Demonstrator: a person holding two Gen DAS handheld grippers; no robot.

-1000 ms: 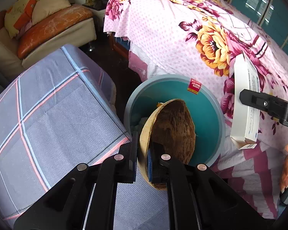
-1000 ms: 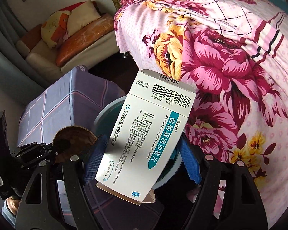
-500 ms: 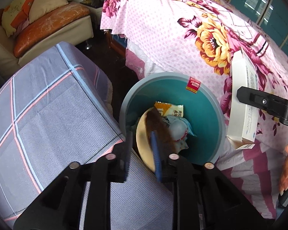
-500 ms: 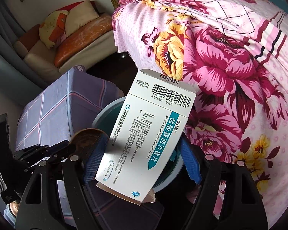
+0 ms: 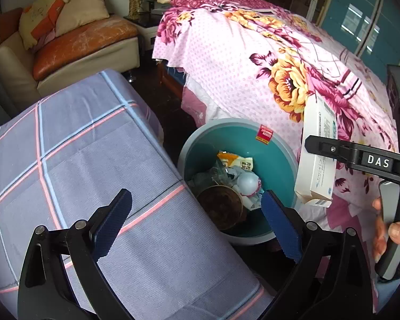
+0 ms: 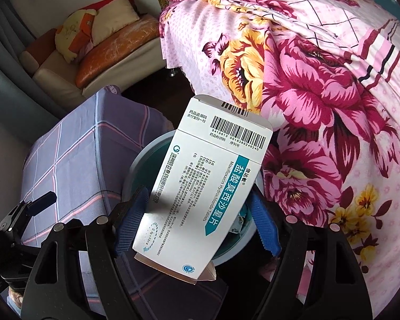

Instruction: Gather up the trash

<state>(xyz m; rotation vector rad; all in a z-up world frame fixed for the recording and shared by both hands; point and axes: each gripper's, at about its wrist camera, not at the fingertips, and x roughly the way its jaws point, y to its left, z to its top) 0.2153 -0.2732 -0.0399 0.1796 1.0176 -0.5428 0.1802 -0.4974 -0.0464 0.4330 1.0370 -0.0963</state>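
A teal bin (image 5: 277,157) with a grey rim stands on the floor between the stool and the bed. Inside it lies a brown coconut shell (image 5: 221,206) among wrappers and a pale ball. My left gripper (image 5: 197,224) hangs over the bin's near edge, its jaws opening wide with nothing between them. My right gripper (image 6: 197,222) is shut on a white medicine box (image 6: 208,189) with teal print and a barcode. That medicine box (image 5: 317,154) hovers by the bin's right rim, partly hiding the bin (image 6: 138,165) from the right wrist view.
A stool under a grey-blue checked cloth (image 5: 80,165) stands left of the bin. The bed with a pink flowered cover (image 5: 253,61) rises right and behind. A cushioned bench (image 5: 74,50) sits at the far left. A person's hand (image 5: 394,234) holds the right gripper's handle.
My left gripper opened and let go of the coconut shell, which dropped into the bin. The left gripper pulled back and up a little. The right gripper and box stayed put.
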